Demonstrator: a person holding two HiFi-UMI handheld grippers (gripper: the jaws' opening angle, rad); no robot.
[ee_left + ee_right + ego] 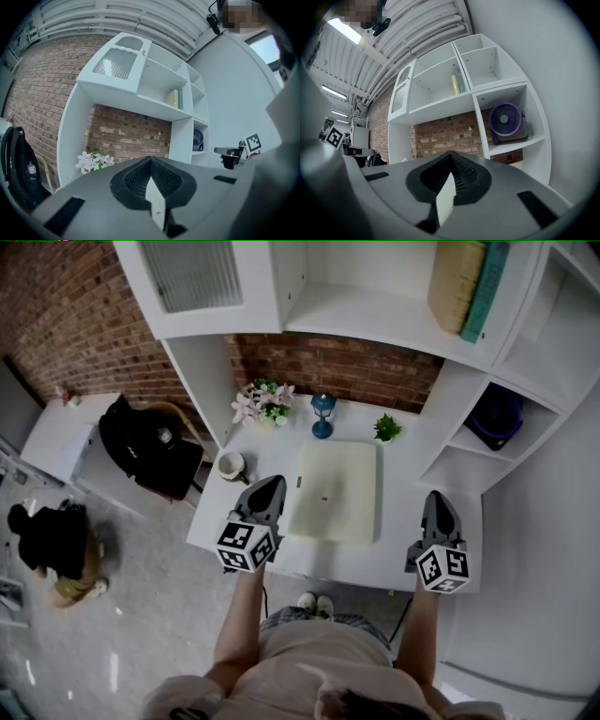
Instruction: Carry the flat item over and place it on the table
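The white shelving unit (370,313) frames a rough red brick wall (347,367) above the smooth white table (405,554). The flat item (336,493), a cream rectangular pad with rounded corners, lies at the table's middle. The left gripper (269,484) hovers just beside the pad's left edge. The right gripper (437,497) is apart from the pad, over bare tabletop. Both have their jaws pressed together on nothing. Behind the pad stand 3 small things: flowers (264,402), a blue lantern (323,414) and a green plant (386,428). A mug (232,466) sits at the left.
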